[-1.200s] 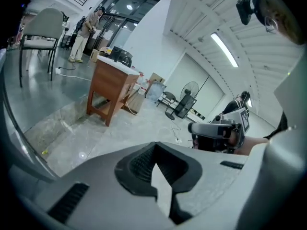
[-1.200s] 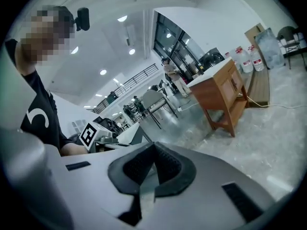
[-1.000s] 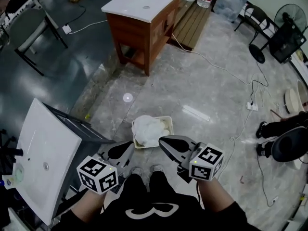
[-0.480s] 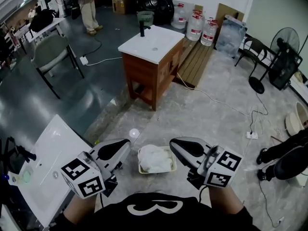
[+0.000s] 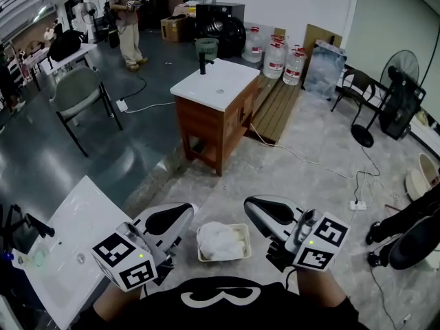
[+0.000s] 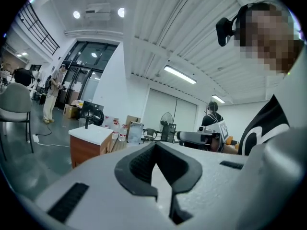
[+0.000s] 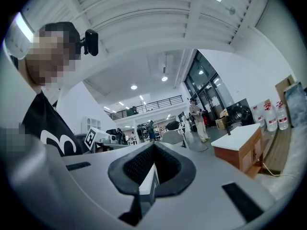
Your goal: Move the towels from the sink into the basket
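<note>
A cream basket (image 5: pixel 242 229) stands on the marble floor just ahead of my body, and white towels (image 5: pixel 220 241) fill it. The white sink (image 5: pixel 72 225) is at my lower left with a dark faucet (image 5: pixel 31 223) on its near end; its top shows bare white. My left gripper (image 5: pixel 184 210) hovers left of the basket, between it and the sink, jaws shut and empty. My right gripper (image 5: pixel 251 203) hovers right of the basket, also shut with nothing in it. Both gripper views point up into the room, each showing closed jaws: the left gripper (image 6: pixel 153 146) and the right gripper (image 7: pixel 153 146).
A wooden vanity with a white top (image 5: pixel 218 82) stands ahead. A grey chair (image 5: pixel 79 91) and a standing person (image 5: pixel 126 16) are at the far left. Water bottles (image 5: pixel 275 55), a fan (image 5: pixel 402 74) and a power strip with cables (image 5: pixel 357 205) lie to the right.
The head view has tilted up, so more of the room shows and the basket sits lower in frame. Both grippers have spread apart to either side of the basket, still shut.
</note>
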The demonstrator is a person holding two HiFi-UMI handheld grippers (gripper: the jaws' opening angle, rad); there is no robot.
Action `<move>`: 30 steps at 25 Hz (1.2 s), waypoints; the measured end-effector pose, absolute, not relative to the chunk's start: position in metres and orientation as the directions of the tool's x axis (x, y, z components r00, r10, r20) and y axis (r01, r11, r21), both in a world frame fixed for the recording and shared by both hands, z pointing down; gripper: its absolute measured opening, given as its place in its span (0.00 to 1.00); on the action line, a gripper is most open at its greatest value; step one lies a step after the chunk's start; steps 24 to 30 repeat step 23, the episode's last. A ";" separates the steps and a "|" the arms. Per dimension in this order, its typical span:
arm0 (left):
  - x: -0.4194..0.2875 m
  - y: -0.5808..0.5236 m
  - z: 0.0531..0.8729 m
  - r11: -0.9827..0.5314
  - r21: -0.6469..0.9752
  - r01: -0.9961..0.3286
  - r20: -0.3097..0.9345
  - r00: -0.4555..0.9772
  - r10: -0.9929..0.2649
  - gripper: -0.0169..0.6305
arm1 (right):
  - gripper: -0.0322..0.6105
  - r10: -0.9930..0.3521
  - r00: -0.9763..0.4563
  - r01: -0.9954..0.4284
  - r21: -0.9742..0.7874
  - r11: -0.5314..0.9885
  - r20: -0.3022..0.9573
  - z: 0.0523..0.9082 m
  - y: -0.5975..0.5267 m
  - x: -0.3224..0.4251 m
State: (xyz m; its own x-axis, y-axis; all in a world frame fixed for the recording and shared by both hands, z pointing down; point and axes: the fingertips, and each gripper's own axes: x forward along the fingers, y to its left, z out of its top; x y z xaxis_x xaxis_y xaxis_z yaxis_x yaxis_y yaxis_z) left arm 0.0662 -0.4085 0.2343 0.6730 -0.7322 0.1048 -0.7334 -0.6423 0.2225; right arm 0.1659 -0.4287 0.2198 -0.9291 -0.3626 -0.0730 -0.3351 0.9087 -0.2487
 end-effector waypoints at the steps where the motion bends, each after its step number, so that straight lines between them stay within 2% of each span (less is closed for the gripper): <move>1: 0.067 -0.407 0.233 -0.642 0.220 -0.734 0.100 0.672 -0.734 0.04 | 0.05 -0.355 -0.931 -0.323 -0.256 0.911 -0.085 0.218 -0.427 0.166; 10: 0.060 -0.404 0.234 -0.625 0.219 -0.749 0.094 0.654 -0.751 0.04 | 0.05 -0.342 -0.937 -0.315 -0.237 0.919 -0.078 0.222 -0.423 0.157; 19: 0.063 -0.412 0.250 -0.603 0.256 -0.756 0.128 0.645 -0.754 0.04 | 0.05 -0.394 -0.919 -0.388 -0.179 0.904 0.000 0.243 -0.432 0.160; 30: 0.062 -0.421 0.260 -0.597 0.269 -0.756 0.142 0.644 -0.752 0.04 | 0.05 -0.397 -0.918 -0.390 -0.195 0.900 0.005 0.250 -0.441 0.159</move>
